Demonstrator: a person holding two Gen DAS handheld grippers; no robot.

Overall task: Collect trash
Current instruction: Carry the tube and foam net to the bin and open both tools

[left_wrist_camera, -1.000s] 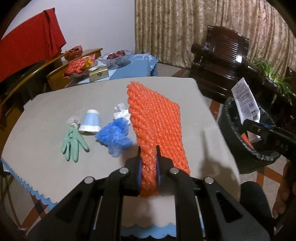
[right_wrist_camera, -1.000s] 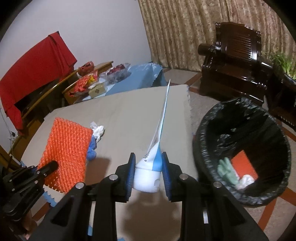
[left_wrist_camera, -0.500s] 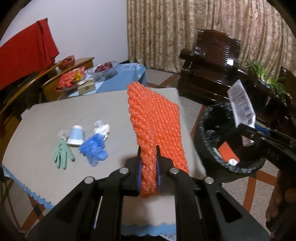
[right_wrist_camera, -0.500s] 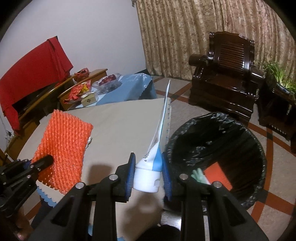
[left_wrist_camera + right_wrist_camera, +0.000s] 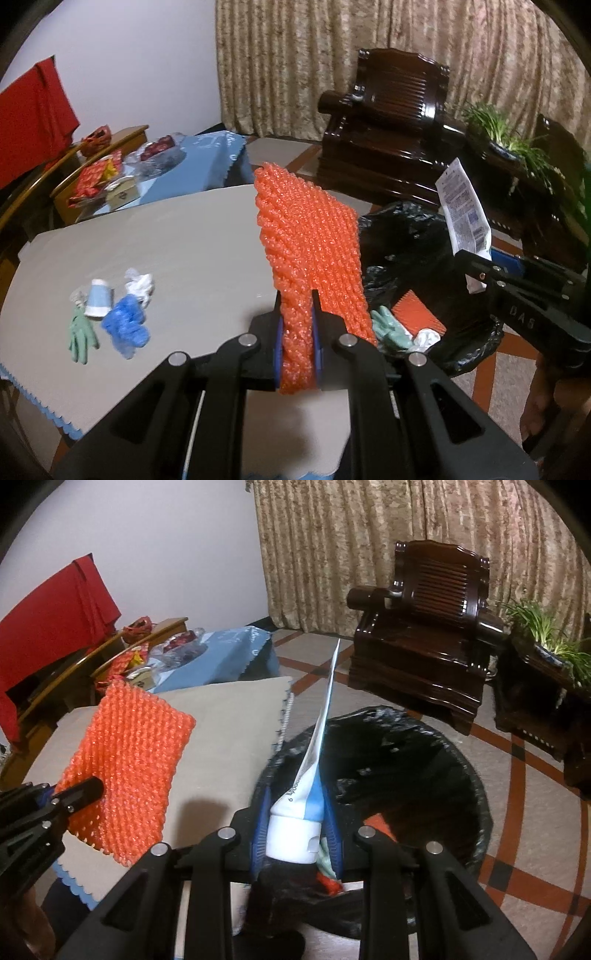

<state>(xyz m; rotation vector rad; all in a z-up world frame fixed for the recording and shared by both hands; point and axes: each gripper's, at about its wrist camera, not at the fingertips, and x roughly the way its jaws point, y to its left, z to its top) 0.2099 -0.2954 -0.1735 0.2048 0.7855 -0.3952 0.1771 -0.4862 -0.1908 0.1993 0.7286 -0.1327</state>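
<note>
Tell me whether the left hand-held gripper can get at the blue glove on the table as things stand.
Probably not yet. The left hand-held gripper is shut on the orange mesh, so nothing else fits between its fingers. The blue glove lies uncovered on the table, so the way looks free once the mesh is dropped.

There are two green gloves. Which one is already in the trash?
The green glove lying inside the black-lined trash bin, beside the orange card. The other green glove lies on the grey table, next to the blue glove.
</note>
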